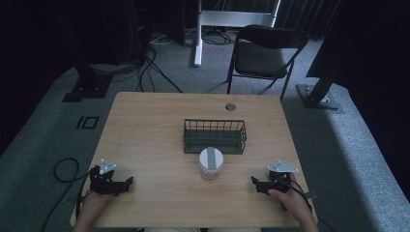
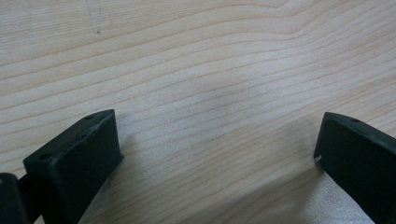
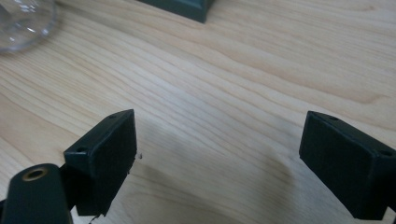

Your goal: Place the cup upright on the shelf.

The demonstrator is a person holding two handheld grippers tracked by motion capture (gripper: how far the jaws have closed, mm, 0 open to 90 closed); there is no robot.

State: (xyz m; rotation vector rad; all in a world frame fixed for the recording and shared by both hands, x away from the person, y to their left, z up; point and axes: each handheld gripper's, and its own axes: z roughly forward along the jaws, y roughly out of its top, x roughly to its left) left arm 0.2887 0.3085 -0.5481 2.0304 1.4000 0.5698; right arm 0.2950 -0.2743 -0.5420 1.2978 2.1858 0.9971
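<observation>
A clear jar with a white lid (image 1: 211, 162) stands upright on the wooden table (image 1: 145, 130), just in front of a dark green wire basket (image 1: 214, 136). My left gripper (image 1: 129, 183) rests near the table's front left, held in a hand, its jaws wide apart over bare wood (image 2: 215, 154). My right gripper (image 1: 255, 182) rests at the front right, also open with nothing between its jaws (image 3: 219, 154). In the right gripper view the jar's glass base (image 3: 23, 23) sits at the top left and a corner of the basket (image 3: 182, 8) at the top.
A round cable hole (image 1: 230, 107) lies near the table's far edge. A black folding chair (image 1: 266, 53) stands beyond the table. Cables (image 1: 65, 169) trail on the grey carpet at the left. Bare tabletop lies between the grippers and around the basket.
</observation>
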